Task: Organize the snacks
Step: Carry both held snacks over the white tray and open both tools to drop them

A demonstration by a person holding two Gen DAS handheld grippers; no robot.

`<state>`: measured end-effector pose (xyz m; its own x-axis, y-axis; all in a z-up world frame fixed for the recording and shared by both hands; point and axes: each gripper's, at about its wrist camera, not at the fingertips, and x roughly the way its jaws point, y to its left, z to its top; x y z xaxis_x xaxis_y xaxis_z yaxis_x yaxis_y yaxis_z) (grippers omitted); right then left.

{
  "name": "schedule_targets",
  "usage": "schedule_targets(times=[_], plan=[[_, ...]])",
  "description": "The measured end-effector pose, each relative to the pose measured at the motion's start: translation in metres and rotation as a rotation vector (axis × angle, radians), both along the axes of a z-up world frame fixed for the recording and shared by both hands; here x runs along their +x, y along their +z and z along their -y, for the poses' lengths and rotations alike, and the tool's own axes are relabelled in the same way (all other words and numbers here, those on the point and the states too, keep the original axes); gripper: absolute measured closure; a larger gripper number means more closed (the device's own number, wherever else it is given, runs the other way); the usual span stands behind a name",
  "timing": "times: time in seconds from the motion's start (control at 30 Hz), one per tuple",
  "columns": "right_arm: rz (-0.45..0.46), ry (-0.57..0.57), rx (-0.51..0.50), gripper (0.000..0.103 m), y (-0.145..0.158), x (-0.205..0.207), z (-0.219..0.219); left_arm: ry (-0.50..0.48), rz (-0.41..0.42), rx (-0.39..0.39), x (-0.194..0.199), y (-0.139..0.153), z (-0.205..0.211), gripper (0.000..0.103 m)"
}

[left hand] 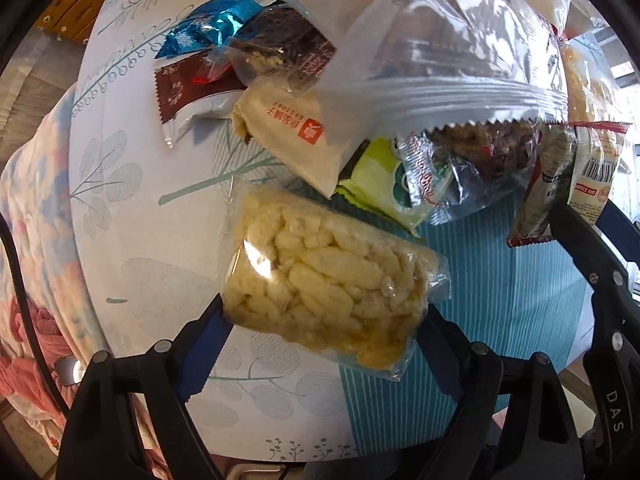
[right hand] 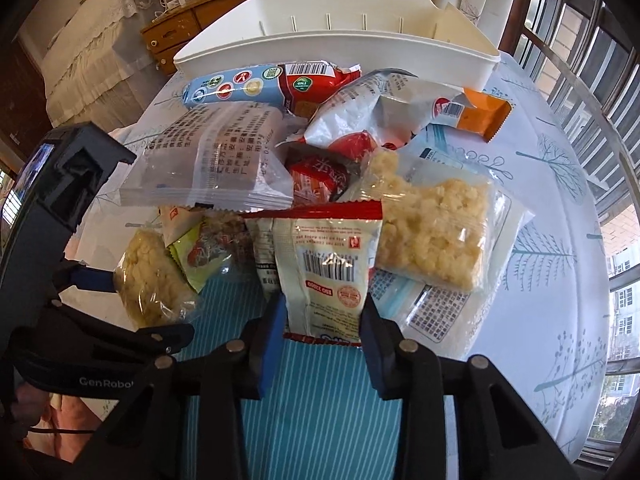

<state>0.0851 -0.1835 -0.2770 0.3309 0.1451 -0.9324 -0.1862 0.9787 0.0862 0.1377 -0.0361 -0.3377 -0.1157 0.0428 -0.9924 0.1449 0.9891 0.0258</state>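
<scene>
Clear film wraps the rice-puff bar [left hand: 320,280], whose pale yellow puffed grains are seen pressed into a block; it is bracketed by the blue pads of the left gripper [left hand: 324,320], which is pointed down at the table. The pads stand at the packet's two ends, but whether they press on it cannot be told.

Between the blue pads of the right gripper [right hand: 324,328] a white sachet [right hand: 328,268] with red serrated ends and a barcode is seen; both pads are laid against its sides, so it is gripped. It lies at the near edge of the snack pile, on the teal striped part of the tablecloth [right hand: 320,420].

Just beyond, a second clear pack of yellow puffs [right hand: 436,232] is laid over a white printed packet, so two rice-puff packs are counted in all. One green-and-yellow packet [right hand: 188,260] is tucked between the bar and the sachet. Above these, one large translucent packet [right hand: 216,160] printed with grey text is propped on the heap, with one small red wrapper [right hand: 320,176] beside it.

Farther back, one blue-and-red packet [right hand: 260,88], one white-and-red bag [right hand: 368,120] and one orange-ended packet [right hand: 480,114] are found. At the far side of the table, one white bin [right hand: 340,48] with slotted inner walls is set, touching no snack that can be made out.
</scene>
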Motion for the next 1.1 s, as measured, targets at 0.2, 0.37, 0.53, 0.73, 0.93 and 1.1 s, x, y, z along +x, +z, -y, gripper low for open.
schedule_targets(times=[0.2,0.37,0.53,0.73,0.93,1.1], plan=[[0.002,0.008,0.001,0.071,0.011,-0.003,0.001,0.019,0.0,0.0,-0.009,0.019,0.002,0.016],[0.016,0.018,0.009,0.071,0.033,-0.007,0.002,0.018,0.018,-0.007,-0.014,0.049,0.005,0.016],[0.044,0.026,0.026,0.071,0.065,-0.008,0.001,0.006,0.045,-0.035,-0.011,0.086,0.001,0.016],[0.119,0.025,0.043,0.071,0.107,0.0,-0.001,-0.033,0.123,-0.062,-0.005,0.145,-0.012,0.016],[0.215,0.011,0.057,0.071,0.143,0.021,0.0,-0.06,0.241,-0.075,0.015,0.204,-0.011,0.016],[0.275,-0.011,0.078,0.071,0.164,0.042,0.001,-0.056,0.32,-0.084,0.041,0.232,-0.018,0.016]])
